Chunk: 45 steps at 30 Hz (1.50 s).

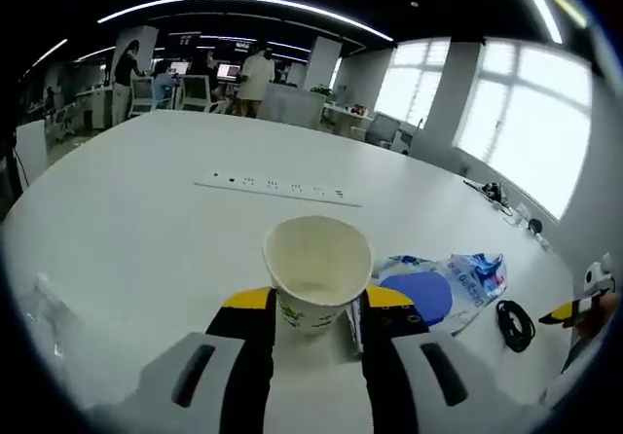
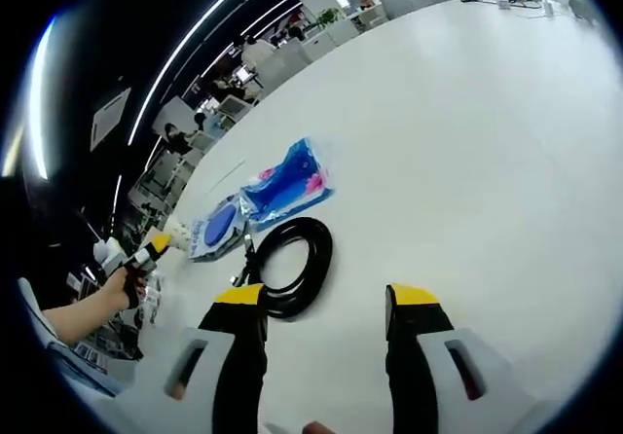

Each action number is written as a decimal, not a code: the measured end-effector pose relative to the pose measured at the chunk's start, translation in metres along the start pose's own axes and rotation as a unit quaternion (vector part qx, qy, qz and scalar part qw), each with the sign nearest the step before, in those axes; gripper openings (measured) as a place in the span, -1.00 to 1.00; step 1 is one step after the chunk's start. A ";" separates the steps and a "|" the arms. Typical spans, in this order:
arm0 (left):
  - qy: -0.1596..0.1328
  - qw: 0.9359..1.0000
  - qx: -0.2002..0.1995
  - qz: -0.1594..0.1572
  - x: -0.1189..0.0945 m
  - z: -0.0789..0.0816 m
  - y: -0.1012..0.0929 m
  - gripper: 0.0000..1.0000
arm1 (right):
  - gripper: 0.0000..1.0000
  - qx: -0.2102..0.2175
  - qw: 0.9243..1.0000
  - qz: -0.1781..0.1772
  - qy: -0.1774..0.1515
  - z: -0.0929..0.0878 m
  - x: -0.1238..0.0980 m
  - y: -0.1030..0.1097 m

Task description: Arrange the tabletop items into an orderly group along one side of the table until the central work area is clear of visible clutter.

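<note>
Cup (image 1: 316, 271): upright on the white worktop (image 1: 146, 210), pinched between the left fingers (image 1: 248, 309).
Bags (image 1: 448, 283): flat, just right of cup.
Cable (image 2: 290, 266): coiled beside bags.
Right fingers (image 2: 414, 307): spread, empty, near cable.

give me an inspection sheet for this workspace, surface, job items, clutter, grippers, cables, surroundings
Surface: white table, mostly bare.
Job's things: paper cup held upright between the left hand-held gripper jaws; blue plastic packet lying flat.
Clutter: clear plastic item near the table edge, too blurred to identify.
Grippers: left shut on the cup; right hand-held gripper open, holding nothing.
Cables: coiled black cable beside the packet; power strip set in the table.
Surroundings: open office, people at desks, bright windows.
</note>
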<state>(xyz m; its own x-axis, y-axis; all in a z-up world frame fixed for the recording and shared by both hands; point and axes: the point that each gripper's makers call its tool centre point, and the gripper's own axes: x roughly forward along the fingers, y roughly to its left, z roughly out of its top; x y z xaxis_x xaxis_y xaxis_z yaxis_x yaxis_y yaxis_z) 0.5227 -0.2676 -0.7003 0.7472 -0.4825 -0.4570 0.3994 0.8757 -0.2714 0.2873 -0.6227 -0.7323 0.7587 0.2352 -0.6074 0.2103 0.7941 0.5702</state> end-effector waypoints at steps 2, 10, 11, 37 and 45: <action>0.002 1.000 0.007 0.000 0.001 -0.001 0.002 -0.33 | -0.05 0.000 1.000 0.001 0.000 -0.001 0.000 0.001; 0.014 1.000 0.028 -0.002 0.006 -0.004 0.006 -0.31 | -0.05 0.003 1.000 -0.003 0.003 -0.004 -0.001 -0.003; 0.015 0.999 0.031 -0.002 0.006 -0.004 0.007 -0.30 | -0.05 0.003 1.000 -0.003 0.003 -0.004 -0.001 -0.003; 0.035 0.997 0.051 0.052 -0.029 -0.004 0.020 1.00 | -0.04 0.010 1.000 0.013 0.001 -0.009 0.001 -0.002; 0.036 0.997 0.048 0.057 -0.042 -0.006 0.020 0.98 | -0.04 0.014 1.000 0.017 -0.005 -0.010 -0.002 -0.007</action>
<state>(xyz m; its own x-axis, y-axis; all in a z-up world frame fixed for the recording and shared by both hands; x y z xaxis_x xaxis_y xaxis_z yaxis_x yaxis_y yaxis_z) 0.4958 -0.2301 -0.6911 0.7519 -0.3778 -0.5404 0.3659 0.9209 -0.1347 0.2786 -0.6232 -0.7408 0.7724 0.2560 -0.5813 0.2010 0.7696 0.6060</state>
